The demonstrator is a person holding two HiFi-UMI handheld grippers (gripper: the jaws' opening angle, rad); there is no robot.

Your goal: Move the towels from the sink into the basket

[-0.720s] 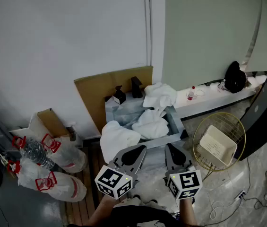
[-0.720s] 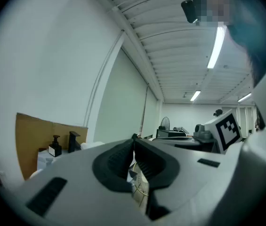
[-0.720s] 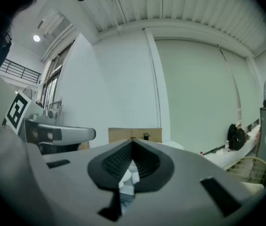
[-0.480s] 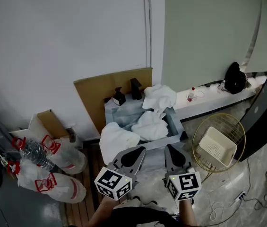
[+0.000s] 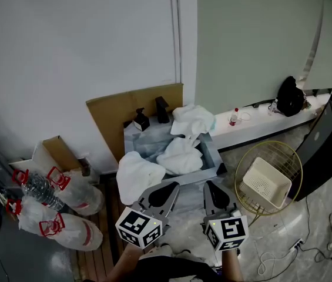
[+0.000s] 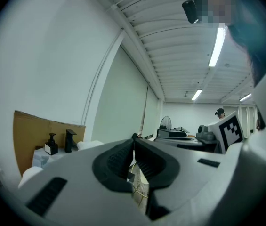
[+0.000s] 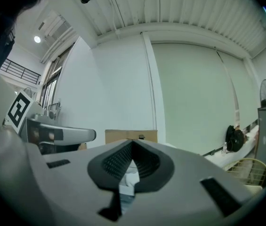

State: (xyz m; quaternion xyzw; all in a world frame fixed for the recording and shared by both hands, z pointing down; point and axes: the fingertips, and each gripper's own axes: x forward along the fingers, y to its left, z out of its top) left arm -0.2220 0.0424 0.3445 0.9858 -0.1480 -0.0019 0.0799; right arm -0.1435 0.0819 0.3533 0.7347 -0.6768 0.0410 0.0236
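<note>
A pale blue sink (image 5: 210, 153) stands against the wall. One white towel (image 5: 179, 155) lies in its basin, another (image 5: 192, 120) is heaped on its back right corner, and a third (image 5: 137, 175) hangs over its front left edge. The white basket (image 5: 265, 184) sits to the right inside a round gold wire frame (image 5: 248, 157). My left gripper (image 5: 174, 185) and right gripper (image 5: 208, 184) are held side by side short of the sink, both shut and holding nothing. The left gripper (image 6: 133, 138) and right gripper (image 7: 133, 142) have their tips together in their own views.
A black tap (image 5: 161, 108) and soap bottle (image 5: 140, 120) stand at the sink's back, with a cardboard sheet (image 5: 110, 119) behind. Clear bags with red handles (image 5: 60, 207) lie at the left. A black bag (image 5: 289, 97) and small bottle (image 5: 233, 117) sit on the right ledge.
The sink and its surroundings have slid slightly left and up in the head view. Both grippers keep the same pose, shut and side by side.
</note>
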